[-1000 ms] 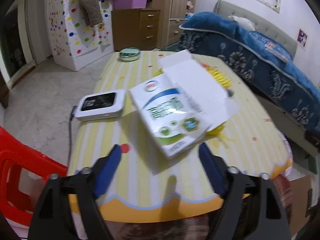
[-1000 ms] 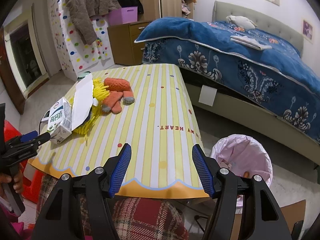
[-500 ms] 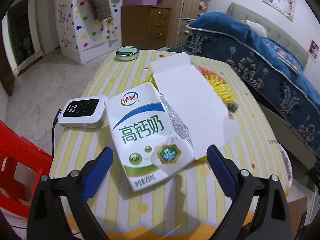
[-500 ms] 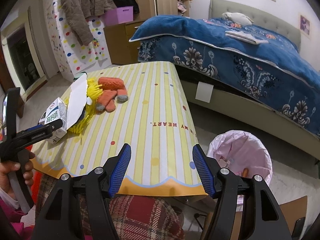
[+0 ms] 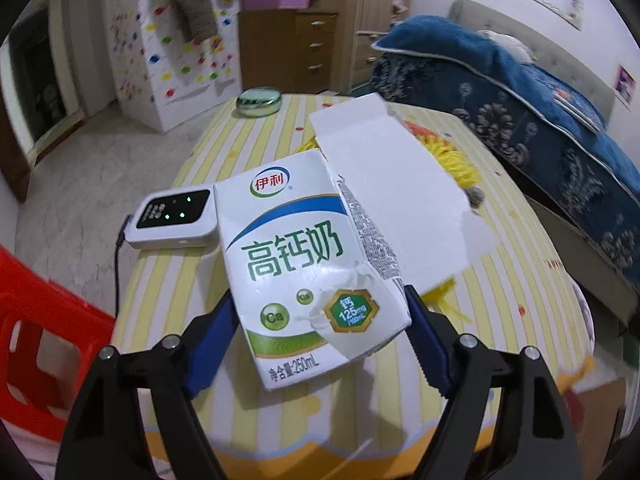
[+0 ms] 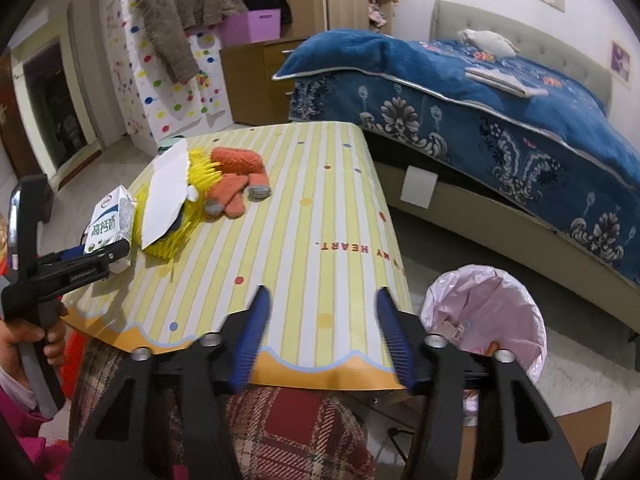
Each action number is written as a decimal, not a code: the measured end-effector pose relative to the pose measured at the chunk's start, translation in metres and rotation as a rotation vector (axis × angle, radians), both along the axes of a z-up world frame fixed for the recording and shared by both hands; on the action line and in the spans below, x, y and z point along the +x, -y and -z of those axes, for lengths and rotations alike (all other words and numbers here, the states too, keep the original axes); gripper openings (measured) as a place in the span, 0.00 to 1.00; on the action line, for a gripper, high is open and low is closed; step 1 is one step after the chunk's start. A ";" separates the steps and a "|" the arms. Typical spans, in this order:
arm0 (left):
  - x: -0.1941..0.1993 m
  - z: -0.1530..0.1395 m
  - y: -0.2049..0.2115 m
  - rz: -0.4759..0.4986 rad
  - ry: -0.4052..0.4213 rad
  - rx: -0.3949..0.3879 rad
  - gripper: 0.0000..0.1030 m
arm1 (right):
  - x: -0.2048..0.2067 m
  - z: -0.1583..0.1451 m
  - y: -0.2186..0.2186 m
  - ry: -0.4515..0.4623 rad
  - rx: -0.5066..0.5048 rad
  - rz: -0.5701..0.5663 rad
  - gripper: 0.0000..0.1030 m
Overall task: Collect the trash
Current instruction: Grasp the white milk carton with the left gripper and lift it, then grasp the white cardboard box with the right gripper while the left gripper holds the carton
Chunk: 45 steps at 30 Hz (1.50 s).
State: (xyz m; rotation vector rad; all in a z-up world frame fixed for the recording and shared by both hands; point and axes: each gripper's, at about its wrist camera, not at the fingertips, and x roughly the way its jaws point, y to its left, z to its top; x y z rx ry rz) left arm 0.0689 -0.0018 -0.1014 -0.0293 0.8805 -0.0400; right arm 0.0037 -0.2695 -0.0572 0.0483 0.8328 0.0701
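Observation:
A white and green milk carton (image 5: 304,260) lies on the yellow striped table (image 5: 520,280), its torn white flap (image 5: 384,184) raised over a yellow spiky toy (image 5: 452,160). My left gripper (image 5: 316,320) is open, its blue fingers on either side of the carton's near end; I cannot tell if they touch it. In the right wrist view the carton (image 6: 110,220) sits at the table's left edge with the left gripper (image 6: 92,260) at it. My right gripper (image 6: 324,320) is open and empty above the table's near edge. A pink-lined trash bin (image 6: 484,312) stands on the floor at right.
A white device with a black screen (image 5: 172,216) and cable lies left of the carton. Orange gloves (image 6: 236,184) lie by the yellow toy. A round green-rimmed dish (image 5: 259,100) sits at the table's far end. A red chair (image 5: 36,320) stands left; a blue bed (image 6: 480,112) right.
My left gripper has moved forward to the milk carton and narrowed, so its fingers now flank the carton's near end. The right gripper has barely moved.

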 end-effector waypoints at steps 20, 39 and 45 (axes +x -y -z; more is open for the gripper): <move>-0.031 0.008 -0.023 0.105 -0.008 -0.058 0.93 | 0.010 -0.001 -0.048 -0.016 -0.047 -0.107 0.52; -0.022 0.006 -0.025 0.017 -0.031 0.009 0.78 | 0.029 0.000 -0.082 -0.011 -0.001 -0.218 0.30; -0.024 -0.018 -0.049 -0.025 0.031 -0.014 0.78 | 0.058 -0.005 -0.114 -0.007 0.043 -0.304 0.34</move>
